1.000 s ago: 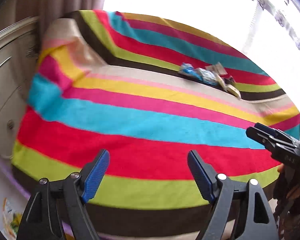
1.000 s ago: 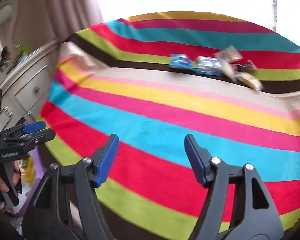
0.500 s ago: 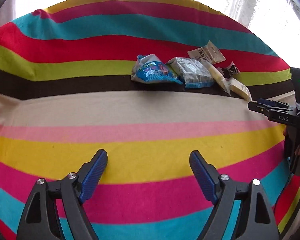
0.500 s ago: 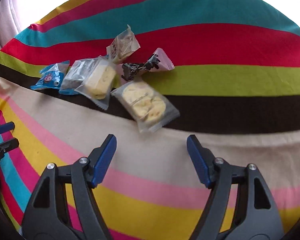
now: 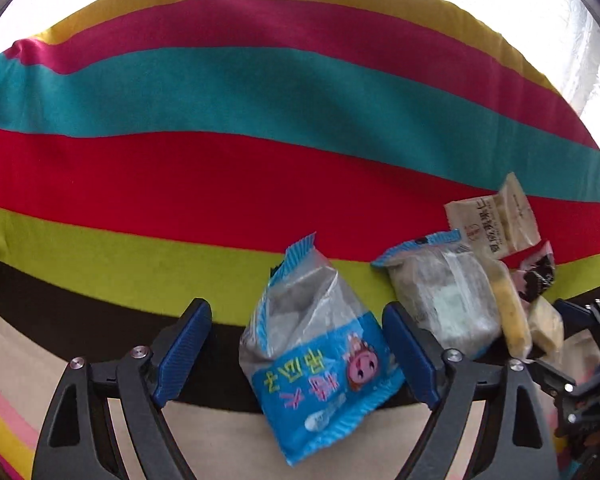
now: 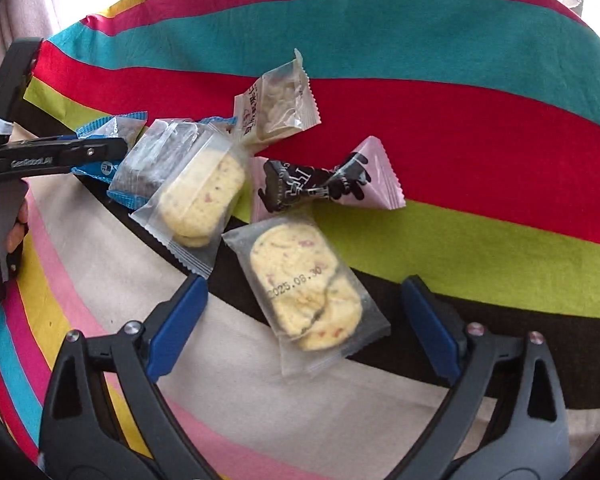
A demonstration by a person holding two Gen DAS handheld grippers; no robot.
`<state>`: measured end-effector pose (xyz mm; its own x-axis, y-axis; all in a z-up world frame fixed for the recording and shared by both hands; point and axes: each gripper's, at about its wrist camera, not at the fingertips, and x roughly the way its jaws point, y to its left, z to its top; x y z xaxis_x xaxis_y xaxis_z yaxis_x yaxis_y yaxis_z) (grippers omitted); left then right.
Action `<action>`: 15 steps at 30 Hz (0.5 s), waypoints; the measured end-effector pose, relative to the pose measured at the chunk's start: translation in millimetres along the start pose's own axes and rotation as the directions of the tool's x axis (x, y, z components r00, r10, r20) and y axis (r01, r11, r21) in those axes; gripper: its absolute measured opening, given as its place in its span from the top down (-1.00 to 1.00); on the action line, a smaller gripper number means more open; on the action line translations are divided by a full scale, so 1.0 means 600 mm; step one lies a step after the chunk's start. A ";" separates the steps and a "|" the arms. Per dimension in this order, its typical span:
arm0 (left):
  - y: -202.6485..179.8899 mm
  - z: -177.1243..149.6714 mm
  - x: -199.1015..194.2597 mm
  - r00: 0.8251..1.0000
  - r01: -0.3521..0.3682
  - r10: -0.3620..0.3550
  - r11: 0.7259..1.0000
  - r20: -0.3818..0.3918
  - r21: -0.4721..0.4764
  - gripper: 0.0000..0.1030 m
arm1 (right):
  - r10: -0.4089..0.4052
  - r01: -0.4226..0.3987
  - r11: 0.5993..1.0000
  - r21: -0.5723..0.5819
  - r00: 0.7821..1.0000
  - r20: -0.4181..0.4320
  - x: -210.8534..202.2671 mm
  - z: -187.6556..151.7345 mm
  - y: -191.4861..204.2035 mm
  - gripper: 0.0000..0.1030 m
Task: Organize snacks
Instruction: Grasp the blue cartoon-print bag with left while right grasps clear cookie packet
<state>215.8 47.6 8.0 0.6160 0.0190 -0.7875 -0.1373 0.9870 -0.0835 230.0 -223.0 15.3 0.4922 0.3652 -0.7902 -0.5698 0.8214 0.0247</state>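
Snacks are now lying right at both grippers, where half a second ago they were sitting far up each frame: both tools have been closing in on the pile. In the left wrist view the left gripper (image 5: 296,354) is standing wide open with the blue pig-print packet (image 5: 316,364) lying between its jaws, not yet pinched. In the right wrist view the right gripper (image 6: 304,324) is likewise gaping, straddling the near cookie packet (image 6: 306,290) at lower centre, its pads clear of the wrapper. Judging by this, each tool is lining up a first pick, and nothing is sorted yet.

Moving outward, a second cookie packet (image 6: 198,196) is overlapping a clear blue-edged packet (image 6: 156,160) at centre left; a pink-and-black candy (image 6: 324,184) is touching the near cookie packet's top edge, and a beige packet (image 6: 278,106) is lying above. The striped blanket (image 6: 460,140) is spreading bare toward the upper right of the frame, giving open room; its far edge is running along the frame's top.
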 end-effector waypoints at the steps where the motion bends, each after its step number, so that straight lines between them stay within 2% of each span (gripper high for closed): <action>1: -0.004 -0.002 0.001 1.000 -0.015 0.015 1.000 0.005 0.020 -0.71 | 0.001 -0.001 1.000 0.000 1.000 0.000 -0.001 0.000 0.000 -0.89; 2: -0.009 -0.005 -0.004 1.000 -0.006 0.006 0.999 0.014 0.044 -0.35 | 0.001 -0.001 1.000 -0.002 1.000 0.001 -0.002 0.001 0.000 -0.86; 3: -0.015 -0.012 -0.012 1.000 -0.003 0.001 0.997 0.020 0.082 -0.13 | 0.005 -0.005 1.000 -0.005 1.000 0.005 -0.002 0.000 -0.001 -0.81; 5: -0.014 -0.034 -0.029 0.999 0.029 -0.031 0.994 0.022 0.101 -0.09 | 0.015 -0.015 1.000 -0.014 1.000 0.022 -0.007 0.001 0.001 -0.44; 8: 0.004 -0.072 -0.061 0.998 0.049 -0.052 0.994 0.028 0.094 -0.09 | 0.009 -0.009 1.000 0.001 0.999 0.041 -0.014 -0.001 0.002 -0.04; 11: 0.023 -0.100 -0.084 0.997 0.067 -0.069 0.996 0.035 0.060 -0.08 | 0.008 -0.008 1.000 0.010 0.999 0.044 -0.017 -0.002 -0.002 0.03; 15: 0.016 -0.101 -0.083 0.998 0.046 -0.048 0.996 0.031 0.078 -0.09 | -0.018 0.019 1.000 -0.012 0.999 0.043 -0.018 -0.001 0.007 0.14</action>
<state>136.5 46.6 9.4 0.6459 -0.0236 -0.7630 -0.0482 0.9963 -0.0716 221.8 -223.5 23.4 0.5302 0.3689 -0.7634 -0.5683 0.8228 0.0028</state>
